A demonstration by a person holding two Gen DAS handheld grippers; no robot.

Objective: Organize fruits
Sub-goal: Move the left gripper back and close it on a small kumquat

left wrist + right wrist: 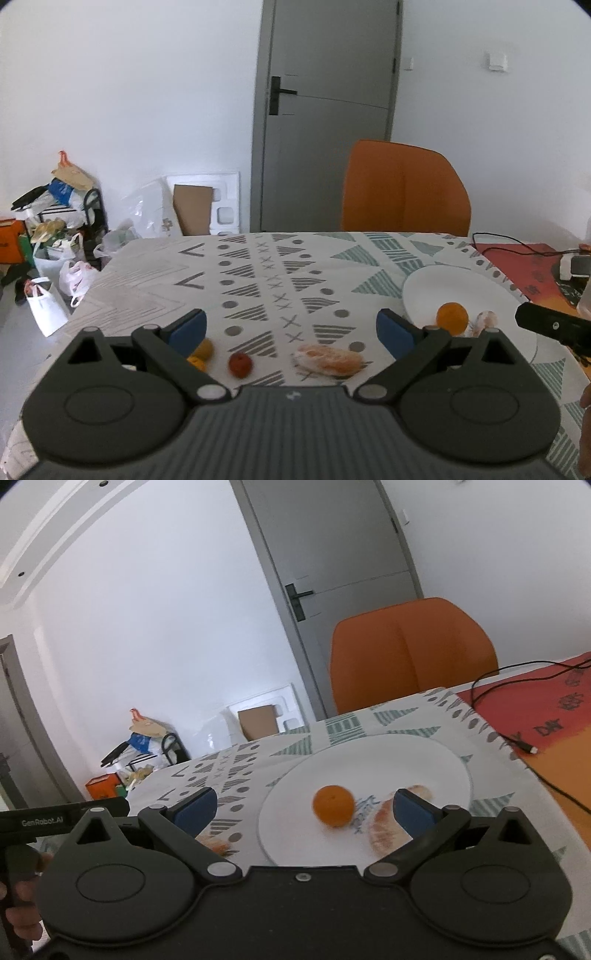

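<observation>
A white plate [424, 760] on the patterned tablecloth holds a small orange [333, 805] and a wrapped peeled fruit piece [384, 830]. The plate [443, 284] and orange [452, 318] also show at the right of the left wrist view. On the cloth lie a wrapped peeled fruit [328, 360], a small red fruit [240, 364] and a yellow fruit [203, 352], partly hidden by a finger. My left gripper [291, 330] is open and empty above these. My right gripper [306, 808] is open and empty, hovering over the plate.
An orange chair [404, 188] stands at the table's far side. A red mat [546, 716] with a black cable [517, 738] lies on the right. Bags and boxes [55, 236] clutter the floor beyond the table's left edge.
</observation>
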